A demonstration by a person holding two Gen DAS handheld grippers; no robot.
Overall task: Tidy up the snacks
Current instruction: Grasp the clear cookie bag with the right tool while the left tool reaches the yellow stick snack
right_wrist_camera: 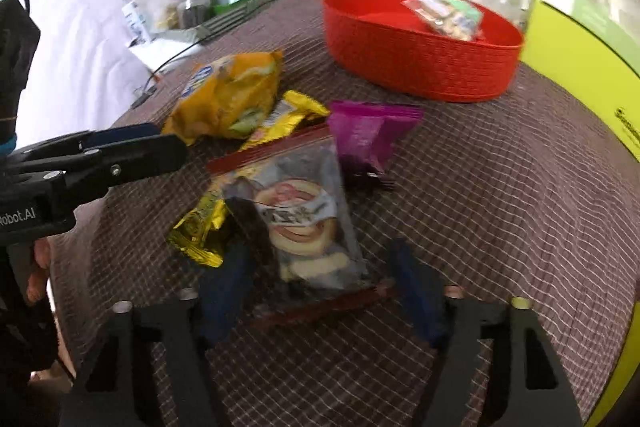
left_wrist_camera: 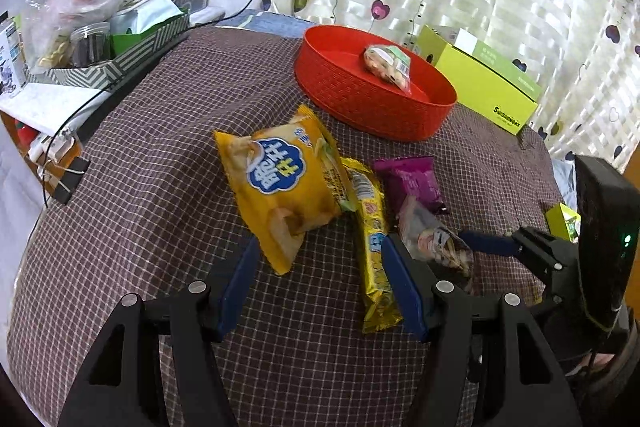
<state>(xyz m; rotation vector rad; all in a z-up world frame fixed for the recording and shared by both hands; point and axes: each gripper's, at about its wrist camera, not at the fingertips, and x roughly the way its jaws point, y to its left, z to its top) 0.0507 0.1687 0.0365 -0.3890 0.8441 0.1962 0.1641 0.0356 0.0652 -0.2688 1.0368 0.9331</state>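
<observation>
Pick step: right claw [right_wrist_camera: 316, 291] straddles clear red-edged cookie bag [right_wrist_camera: 304, 223] on checked counter [right_wrist_camera: 500, 211], short of round red woven basket [right_wrist_camera: 416, 67], jaws apart, grip unclear. Left claw [left_wrist_camera: 320, 283] open, empty. Next: pinch, lift.

Right gripper [right_wrist_camera: 316, 291] straddles clear snack bag [right_wrist_camera: 304, 223].

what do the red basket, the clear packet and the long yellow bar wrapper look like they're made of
Red basket: probably moulded plastic, with a woven-look wall and a smooth, slightly glossy inside.
Clear packet: thin see-through plastic film; the food shows through.
Yellow bar wrapper: likely metallised film, with a shiny, crinkled golden sheen.
</observation>
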